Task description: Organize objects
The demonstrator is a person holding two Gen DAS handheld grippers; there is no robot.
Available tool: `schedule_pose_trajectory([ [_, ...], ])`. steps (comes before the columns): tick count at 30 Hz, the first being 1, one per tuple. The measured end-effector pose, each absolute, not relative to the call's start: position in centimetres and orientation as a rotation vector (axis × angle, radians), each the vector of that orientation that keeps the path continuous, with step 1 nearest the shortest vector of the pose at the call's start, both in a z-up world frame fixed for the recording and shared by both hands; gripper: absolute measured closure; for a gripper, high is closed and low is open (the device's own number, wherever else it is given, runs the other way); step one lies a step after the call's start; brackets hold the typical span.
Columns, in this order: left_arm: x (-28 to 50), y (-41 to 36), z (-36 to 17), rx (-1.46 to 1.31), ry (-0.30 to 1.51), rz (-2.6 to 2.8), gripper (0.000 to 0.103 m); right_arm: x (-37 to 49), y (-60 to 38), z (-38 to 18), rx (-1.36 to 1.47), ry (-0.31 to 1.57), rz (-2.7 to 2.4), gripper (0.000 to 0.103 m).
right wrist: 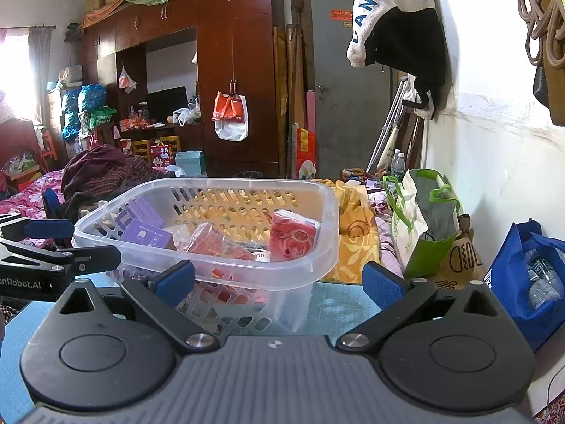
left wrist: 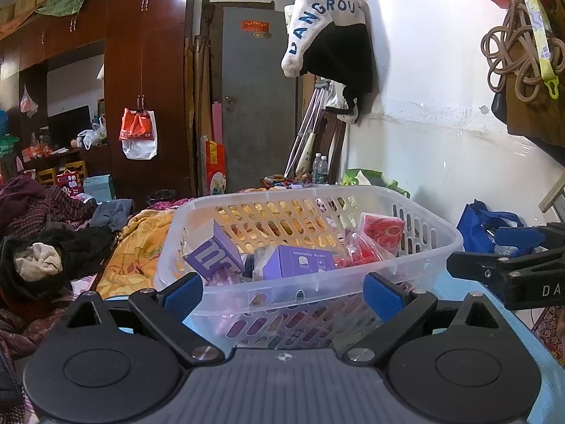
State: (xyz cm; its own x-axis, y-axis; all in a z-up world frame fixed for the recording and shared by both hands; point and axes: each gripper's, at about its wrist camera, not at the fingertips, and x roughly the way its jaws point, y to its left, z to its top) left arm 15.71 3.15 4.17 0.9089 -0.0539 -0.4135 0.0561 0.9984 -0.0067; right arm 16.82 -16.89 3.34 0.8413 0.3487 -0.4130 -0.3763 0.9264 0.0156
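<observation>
While both grippers hang in front of it, the basket [left wrist: 310,243] stands on the blue mat [right wrist: 335,304], holding everything listed below.

Basket: clear slotted plastic, upright, near edge just ahead of both grippers.
Purple boxes [left wrist: 298,263]: two in the basket's left half, one tilted against the left wall, one lying flatter beside it.
Red packs [right wrist: 293,235]: in the basket's right half; one stands against the right wall, a clear-wrapped one [right wrist: 212,242] lies next to it.
Left gripper [left wrist: 284,291]: jaws spread wide, nothing between the blue pads [left wrist: 183,291], low before the basket's near wall.
Right gripper [right wrist: 279,282]: jaws also spread wide and empty, facing the basket's near right corner.
Cross view: each gripper's tip shows at the edge of the other's camera.
Mat: blue-green, basket on it.
Right of mat: green-and-white bag [right wrist: 423,219] and blue bag [right wrist: 522,275] by the white wall.
Behind: yellow blanket [left wrist: 137,247], piled clothes, brown wardrobe [right wrist: 233,70], grey door [left wrist: 257,99].
</observation>
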Motion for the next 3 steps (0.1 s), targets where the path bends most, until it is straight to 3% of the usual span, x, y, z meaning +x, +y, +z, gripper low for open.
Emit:
schedule_pose_trajectory([
  [3, 15.66, 3.06, 4.13, 0.011, 0.42, -0.056, 0.004, 16.83, -16.9, 3.33, -0.065, 0.424, 0.384, 0.0],
])
